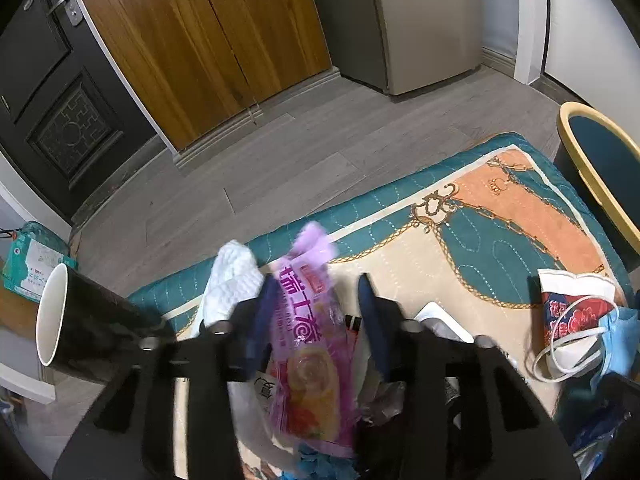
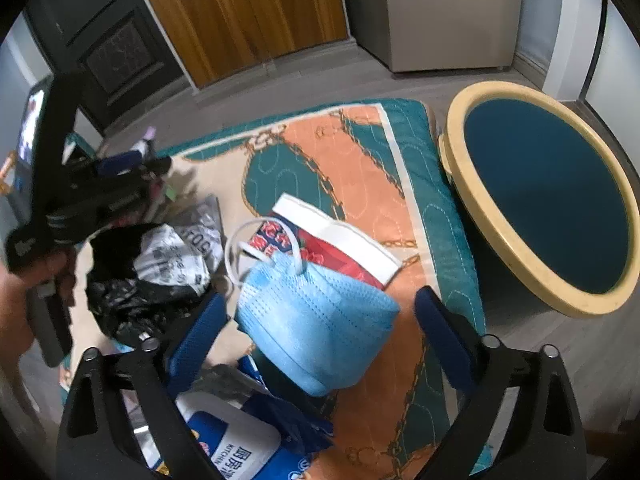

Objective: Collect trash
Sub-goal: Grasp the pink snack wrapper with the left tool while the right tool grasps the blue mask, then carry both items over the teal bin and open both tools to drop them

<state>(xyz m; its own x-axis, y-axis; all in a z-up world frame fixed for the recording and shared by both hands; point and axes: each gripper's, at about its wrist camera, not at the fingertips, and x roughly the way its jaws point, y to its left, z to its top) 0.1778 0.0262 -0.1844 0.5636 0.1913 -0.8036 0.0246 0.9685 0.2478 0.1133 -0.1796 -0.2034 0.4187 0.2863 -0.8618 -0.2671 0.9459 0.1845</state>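
Trash lies scattered over a quilted teal, orange and cream patterned mat (image 2: 352,160) on the grey floor, and each hand-held gripper faces one piece of it. The left hand-held gripper (image 1: 316,292) has a long purple plastic snack wrapper (image 1: 310,320) between its blue fingers (image 1: 264,304); the wrapper's long axis runs straight ahead along the fingers, its far end sticking out past the tips. The jaws stand narrowed, with one finger against the wrapper's edge and a gap at the other, so whether they truly pinch it I cannot tell. A crumpled white paper towel (image 1: 232,276) sits just beside it on the left.

The right hand-held gripper (image 2: 320,308) is wide open and holds nothing. A light blue pleated face mask (image 2: 316,320) lies directly between and just ahead of its fingers, long axis crossing the gap from side to side, white ear loops (image 2: 256,240) trailing away over a red and white paper packet (image 2: 340,236). This gripper is clearly the nearer one to the mask. A round yellow-rimmed basket with a dark teal lining (image 2: 548,200) stands off the mat's right edge, probably the place for the trash.
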